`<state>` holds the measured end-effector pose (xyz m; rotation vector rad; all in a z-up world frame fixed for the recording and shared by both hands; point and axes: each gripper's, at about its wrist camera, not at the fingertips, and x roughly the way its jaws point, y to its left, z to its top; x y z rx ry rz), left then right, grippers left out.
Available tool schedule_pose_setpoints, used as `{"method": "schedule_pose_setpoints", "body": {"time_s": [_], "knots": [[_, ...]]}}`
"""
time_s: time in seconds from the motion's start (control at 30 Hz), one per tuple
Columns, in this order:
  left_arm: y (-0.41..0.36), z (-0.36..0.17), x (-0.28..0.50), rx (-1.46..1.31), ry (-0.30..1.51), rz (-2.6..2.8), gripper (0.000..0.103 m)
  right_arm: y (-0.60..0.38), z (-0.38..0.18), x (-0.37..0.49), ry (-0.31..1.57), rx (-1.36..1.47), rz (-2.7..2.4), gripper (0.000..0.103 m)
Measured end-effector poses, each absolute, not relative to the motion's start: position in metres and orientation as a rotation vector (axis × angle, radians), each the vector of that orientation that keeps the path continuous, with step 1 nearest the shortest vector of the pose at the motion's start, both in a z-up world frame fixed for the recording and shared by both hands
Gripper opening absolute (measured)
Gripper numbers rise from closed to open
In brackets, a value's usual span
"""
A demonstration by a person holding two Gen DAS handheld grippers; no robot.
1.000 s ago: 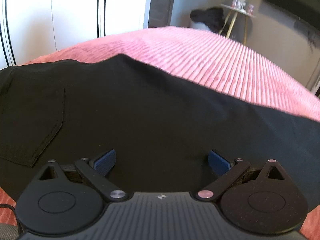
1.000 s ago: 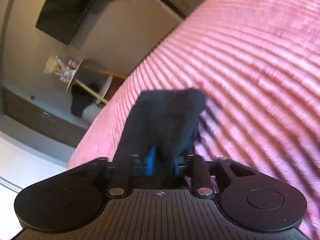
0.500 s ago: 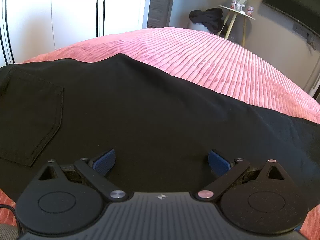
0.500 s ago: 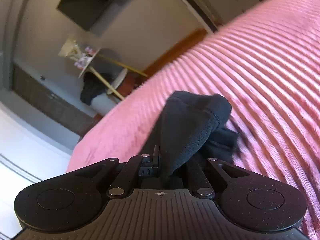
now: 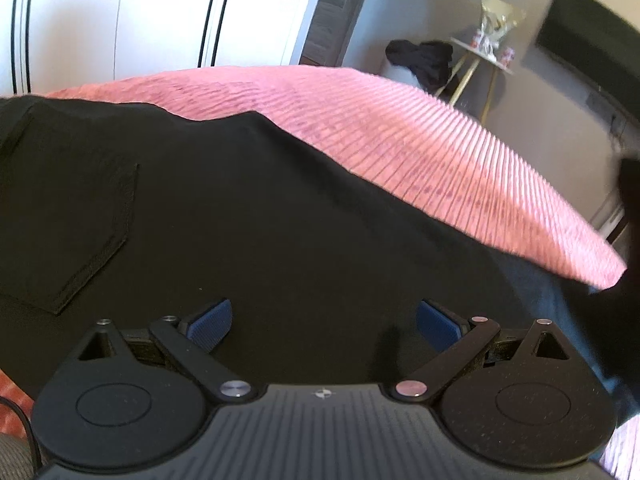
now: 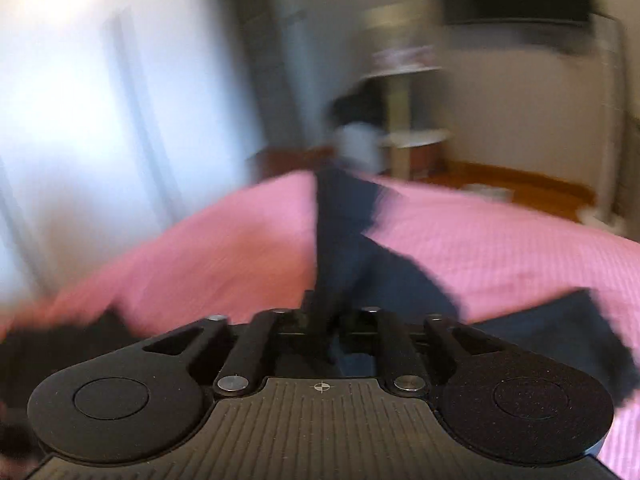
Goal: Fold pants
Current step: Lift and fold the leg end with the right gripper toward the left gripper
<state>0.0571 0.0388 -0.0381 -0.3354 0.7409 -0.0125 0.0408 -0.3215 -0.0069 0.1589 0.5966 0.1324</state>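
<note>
Black pants (image 5: 240, 208) lie spread on the pink ribbed bedspread (image 5: 420, 136), with a back pocket (image 5: 68, 220) at the left. My left gripper (image 5: 324, 320) hovers low over them, open, its blue pads (image 5: 210, 320) wide apart and nothing between them. In the blurred right wrist view a strip of the pants leg (image 6: 344, 232) stands up from my right gripper (image 6: 324, 320), lifted off the bedspread (image 6: 500, 248). The cloth is pinched between its jaws, which are opening. A dark blurred shape (image 5: 628, 220) fills the right edge of the left wrist view.
Beyond the bed stand white wardrobe doors (image 5: 120, 20), a small side table on gold legs (image 5: 480, 52) with a heap of dark clothing (image 5: 420, 58) beside it, and a dark screen on the wall (image 5: 588, 40). Wooden floor (image 6: 520, 184) shows past the bed.
My right gripper has swung up and rolled upright, carrying the pants leg off the bed. The left gripper has shifted slightly, and a dark shape has entered at its right edge.
</note>
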Motion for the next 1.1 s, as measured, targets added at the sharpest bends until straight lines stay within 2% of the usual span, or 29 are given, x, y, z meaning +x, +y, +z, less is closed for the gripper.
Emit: {"method": "schedule_pose_setpoints", "body": {"time_s": [0.03,0.07,0.17,0.27,0.43,0.5,0.53,0.57,0.63,0.7,0.83,0.87,0.9,0.93,1.0,1.1], "knots": [[0.042,-0.037,0.056,-0.351,0.734,-0.014,0.099,-0.299,-0.017,0.043,0.666,0.136,0.202,0.067],[0.044,-0.035,0.055,-0.366,0.728,-0.014,0.099,-0.282,-0.026,0.045,0.738,0.131,0.266,0.074],[0.055,-0.034,0.053,-0.419,0.717,-0.019,0.099,-0.265,-0.045,0.041,0.86,0.209,0.385,0.071],[0.059,-0.034,0.055,-0.461,0.721,-0.06,0.099,-0.291,-0.044,0.037,0.846,0.322,0.281,0.07],[0.049,-0.029,0.069,-0.552,0.769,-0.272,0.099,-0.352,-0.053,0.021,0.854,0.425,-0.007,0.064],[0.039,-0.026,0.078,-0.594,0.791,-0.36,0.099,-0.371,-0.069,0.017,0.934,0.421,-0.14,0.05],[0.032,-0.027,0.082,-0.605,0.807,-0.39,0.099,-0.378,-0.077,0.014,0.968,0.437,-0.2,0.034],[0.024,-0.029,0.09,-0.611,0.842,-0.42,0.099,-0.386,-0.082,0.008,0.969,0.489,-0.221,0.027],[0.011,-0.036,0.103,-0.616,0.9,-0.459,0.099,-0.403,-0.08,-0.007,0.898,0.624,-0.216,0.028],[0.001,-0.043,0.113,-0.629,0.931,-0.486,0.099,-0.414,-0.081,-0.022,0.833,0.713,-0.226,0.035],[-0.006,-0.044,0.127,-0.649,0.949,-0.513,0.099,-0.454,-0.087,-0.044,0.706,0.945,-0.241,0.043],[-0.006,-0.042,0.129,-0.652,0.954,-0.508,0.099,-0.465,-0.086,-0.043,0.674,0.968,-0.298,0.056],[-0.006,-0.041,0.126,-0.666,0.95,-0.506,0.099,-0.475,-0.087,-0.048,0.651,0.974,-0.369,0.063],[-0.004,-0.041,0.126,-0.679,0.944,-0.505,0.099,-0.488,-0.091,-0.053,0.632,0.984,-0.42,0.063],[-0.002,-0.044,0.126,-0.683,0.952,-0.505,0.099,-0.518,-0.098,-0.065,0.597,1.05,-0.475,0.055],[-0.003,-0.046,0.123,-0.681,0.948,-0.503,0.099,-0.555,-0.105,-0.077,0.542,1.153,-0.568,0.054]]}}
